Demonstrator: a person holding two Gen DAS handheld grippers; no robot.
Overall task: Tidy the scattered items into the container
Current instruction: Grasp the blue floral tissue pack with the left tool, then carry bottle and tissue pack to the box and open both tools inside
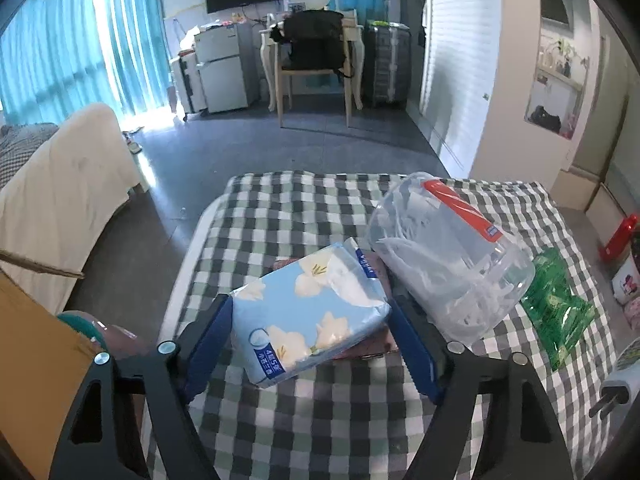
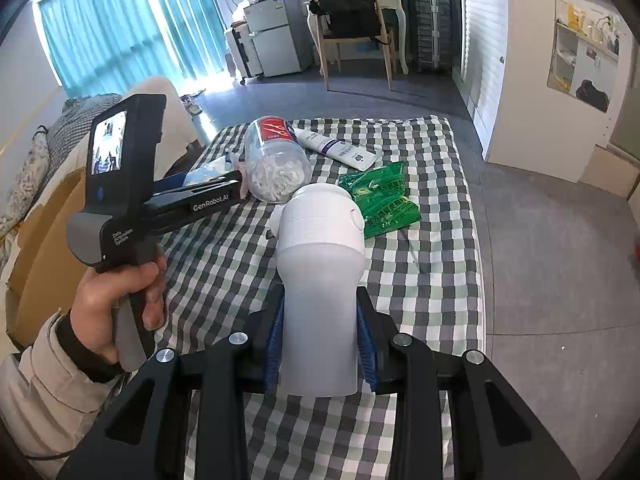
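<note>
Left wrist view: left gripper (image 1: 310, 334) jaws wide, straddling a tissue pack (image 1: 310, 316). Left pad at the pack's corner, right pad just clear of it; no firm pinch visible. Pack lies on a brownish flat item I cannot identify. Clear jar (image 1: 448, 256) on its side, just beyond the right finger. Green packet (image 1: 558, 312) further right. All on the checked cloth (image 1: 320, 412).

Right wrist view: right gripper (image 2: 320, 344) clamped on a white bottle (image 2: 320, 280), pads pressing both sides, cap end pointing away. Green packet ahead and right; jar ahead and left; tube (image 2: 340, 150) beyond. Hand (image 2: 116, 304) holds the left gripper at left.
</note>
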